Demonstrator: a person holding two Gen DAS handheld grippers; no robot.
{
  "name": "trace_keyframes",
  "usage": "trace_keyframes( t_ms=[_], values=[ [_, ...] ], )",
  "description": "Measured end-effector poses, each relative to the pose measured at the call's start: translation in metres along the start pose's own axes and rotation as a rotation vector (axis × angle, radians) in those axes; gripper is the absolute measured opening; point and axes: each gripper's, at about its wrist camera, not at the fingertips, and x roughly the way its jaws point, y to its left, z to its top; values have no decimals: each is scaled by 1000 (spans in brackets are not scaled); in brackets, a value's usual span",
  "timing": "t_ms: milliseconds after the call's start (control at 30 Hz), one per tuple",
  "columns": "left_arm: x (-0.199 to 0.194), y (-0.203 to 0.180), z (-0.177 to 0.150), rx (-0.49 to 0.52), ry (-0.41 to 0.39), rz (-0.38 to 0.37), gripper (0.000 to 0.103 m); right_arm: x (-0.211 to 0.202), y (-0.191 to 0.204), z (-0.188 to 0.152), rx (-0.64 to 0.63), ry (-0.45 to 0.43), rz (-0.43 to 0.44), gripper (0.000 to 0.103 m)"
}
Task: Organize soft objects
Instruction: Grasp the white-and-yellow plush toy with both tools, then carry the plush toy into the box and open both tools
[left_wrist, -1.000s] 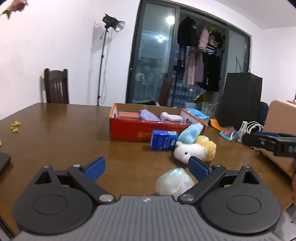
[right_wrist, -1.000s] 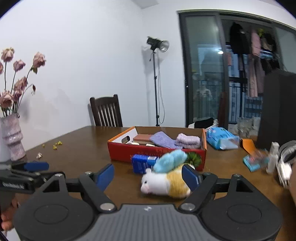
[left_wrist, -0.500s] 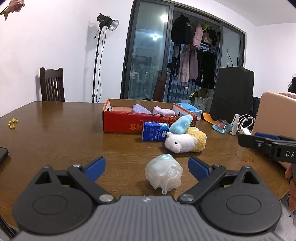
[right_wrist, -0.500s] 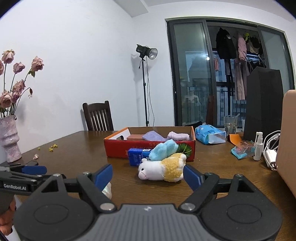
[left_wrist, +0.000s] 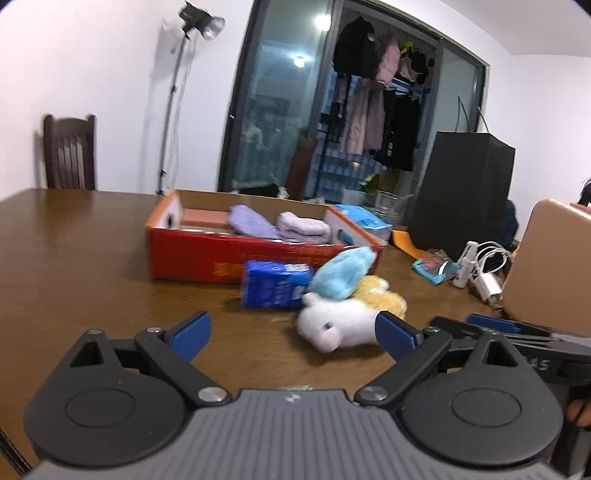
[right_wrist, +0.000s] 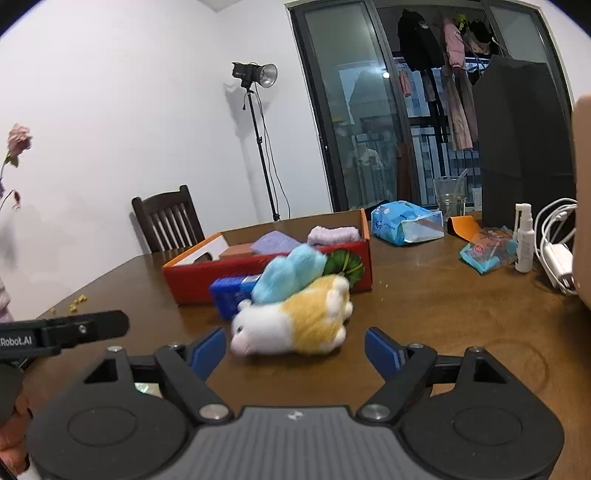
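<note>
A white and yellow plush animal (right_wrist: 295, 325) lies on the brown table just ahead of my open right gripper (right_wrist: 295, 350); it also shows in the left wrist view (left_wrist: 340, 325). A light blue plush (right_wrist: 288, 273) leans on it. A blue packet (left_wrist: 275, 284) lies beside them. Behind stands a red open box (left_wrist: 207, 254) holding folded lilac cloths (left_wrist: 303, 229). My left gripper (left_wrist: 293, 334) is open and empty, to the left of the plush. A crumpled pale bag is barely visible under my right gripper's frame (right_wrist: 146, 387).
A blue tissue pack (right_wrist: 406, 221), a glass (right_wrist: 448, 192), a small snack packet (right_wrist: 487, 253), a spray bottle (right_wrist: 524, 240) and white cables (right_wrist: 557, 251) lie at the right. A dark chair (right_wrist: 168, 221) stands behind the table. A tan object (left_wrist: 546, 258) is at the right edge.
Both grippers have moved forward toward the plush animal. The crumpled pale bag has dropped out of the left wrist view beneath the gripper. Both stay open.
</note>
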Motion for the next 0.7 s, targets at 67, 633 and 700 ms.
trace_keyframes(
  t_ms=[67,633,700],
  values=[
    [19,-7,8,6,24,-45,89,13,-7,10,9,4,5,81],
    [136,12,19,-152,320,-273,53,93,-42,17,210,139,80,47],
    [130,4,19,-144,326,-299,53,81,-44,16,213,125,65,46]
  ],
)
